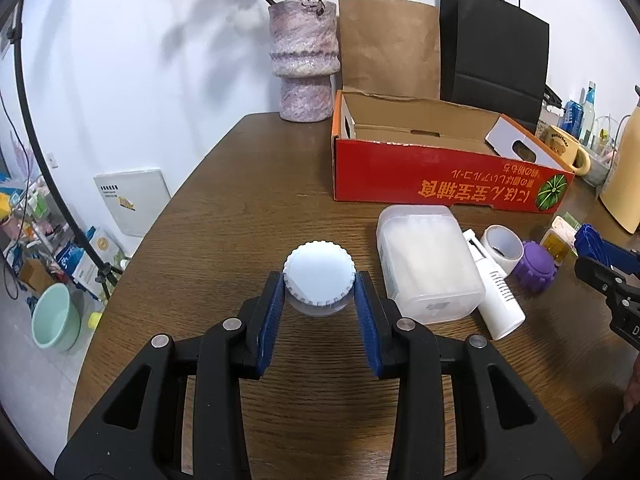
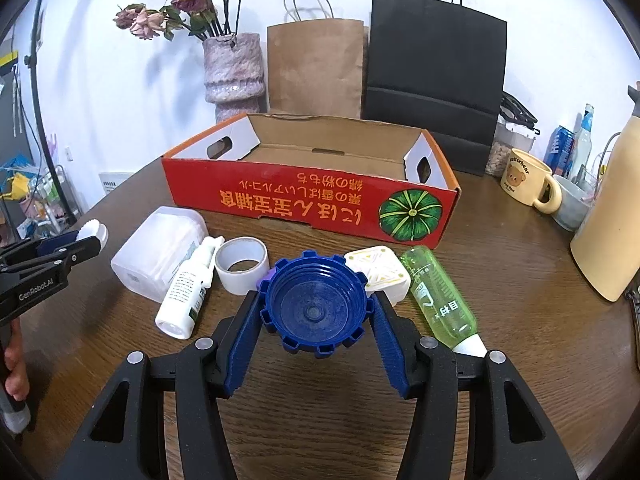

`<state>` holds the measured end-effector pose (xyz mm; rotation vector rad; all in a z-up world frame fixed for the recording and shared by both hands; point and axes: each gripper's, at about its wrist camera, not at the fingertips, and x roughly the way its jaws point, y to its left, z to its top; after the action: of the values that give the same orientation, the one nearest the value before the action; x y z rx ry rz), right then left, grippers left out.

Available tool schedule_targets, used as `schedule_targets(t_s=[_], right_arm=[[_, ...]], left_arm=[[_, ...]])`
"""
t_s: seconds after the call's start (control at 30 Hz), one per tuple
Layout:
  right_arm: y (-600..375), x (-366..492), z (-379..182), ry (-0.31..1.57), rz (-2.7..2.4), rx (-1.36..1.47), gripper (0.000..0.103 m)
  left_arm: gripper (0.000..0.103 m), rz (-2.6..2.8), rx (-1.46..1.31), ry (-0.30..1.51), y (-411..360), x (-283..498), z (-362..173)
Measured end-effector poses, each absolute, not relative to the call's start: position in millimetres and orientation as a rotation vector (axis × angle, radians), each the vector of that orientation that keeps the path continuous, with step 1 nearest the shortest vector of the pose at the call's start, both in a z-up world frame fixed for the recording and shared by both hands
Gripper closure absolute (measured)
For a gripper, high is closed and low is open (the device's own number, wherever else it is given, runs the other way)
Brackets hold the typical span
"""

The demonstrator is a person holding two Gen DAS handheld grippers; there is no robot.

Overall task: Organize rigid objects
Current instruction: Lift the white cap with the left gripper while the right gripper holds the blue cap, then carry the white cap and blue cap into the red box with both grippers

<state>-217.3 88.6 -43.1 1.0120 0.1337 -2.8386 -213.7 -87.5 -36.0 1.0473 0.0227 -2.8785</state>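
Observation:
My left gripper [image 1: 319,286] is shut on a small clear jar with a ribbed white lid [image 1: 319,274], held just above the wooden table [image 1: 224,216]. My right gripper [image 2: 314,306] is shut on a blue notched cap [image 2: 316,304], its hollow side facing the camera. An open red cardboard box [image 2: 304,200] stands behind, its inside bare. On the table between lie a translucent white container [image 1: 428,264], a white spray bottle [image 2: 188,288], a tape roll [image 2: 242,266], a purple notched cap [image 1: 536,266], a white square case [image 2: 378,274] and a green bottle [image 2: 438,296].
A pink vase [image 1: 306,60] with dried flowers, a brown paper bag [image 1: 390,48] and a black paper bag [image 1: 494,48] stand behind the box. A bear mug [image 2: 528,182] and a cream jug [image 2: 612,216] sit at the right. The table's edge curves away at the left.

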Motion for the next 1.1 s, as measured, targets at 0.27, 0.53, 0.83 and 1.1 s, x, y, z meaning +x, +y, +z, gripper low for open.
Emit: schedule_targets(t_s=[0.27, 0.53, 0.83, 1.1], right_arm=[[92.9, -218.7, -35.8, 0.149, -2.861, 0.987, 0.044], [96.8, -225.7, -26.2, 0.161, -2.865, 0.972, 0.044], [98.6, -234.5, -6.5, 0.169, -2.891, 0.901, 0.044], [101.4, -247.4, 13.4, 0.157, -2.911, 0.839, 0.044]], left_arm=[[0.071, -2.892, 1.034, 0.062, -78.8, -211.6, -28.0], [0.071, -2.933, 0.998, 0.084, -60.7, -212.2, -10.8], [0.071, -2.979, 0.947, 0.076, -38.9, -220.7, 8.8], [0.071, -2.991, 0.908, 0.077, -27.0, -235.8, 21.4]])
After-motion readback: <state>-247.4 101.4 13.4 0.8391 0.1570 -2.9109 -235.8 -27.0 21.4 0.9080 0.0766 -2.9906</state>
